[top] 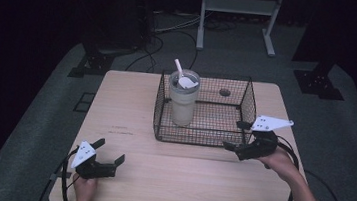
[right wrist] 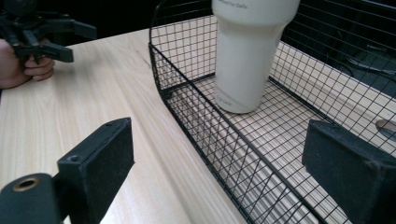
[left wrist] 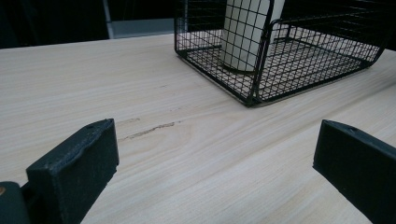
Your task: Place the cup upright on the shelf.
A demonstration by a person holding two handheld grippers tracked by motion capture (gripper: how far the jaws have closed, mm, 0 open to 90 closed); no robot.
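A pale wooden table (top: 129,120) fills the scene, carrying a black wire basket (top: 247,95) set toward its far edge. Inside the basket, at its left end, a cream tumbler (top: 183,101) stands upright with a white spoon (top: 182,76) leaning out of its open mouth; a small dark disc (top: 225,92) lies on the basket floor toward the far side.

The right gripper (top: 237,135) hangs at the basket's near right corner, jaws spread wide; in the right gripper view they straddle the near wire wall, with the tumbler (right wrist: 250,51) straight ahead beyond it. The left gripper (top: 109,152) rests low near the table's front edge, well apart from the basket, jaws likewise spread and holding nothing; its own view looks across bare wood to the basket's corner (left wrist: 256,95).

The work in hand appears to be a reach for the tumbler by the right gripper. Done well, that likely means lifting over the wire wall rather than pushing into it, keeping the jaws wide until they flank the tumbler's body below the rim, and closing squarely so that the cup stays upright and the spoon is not knocked out.
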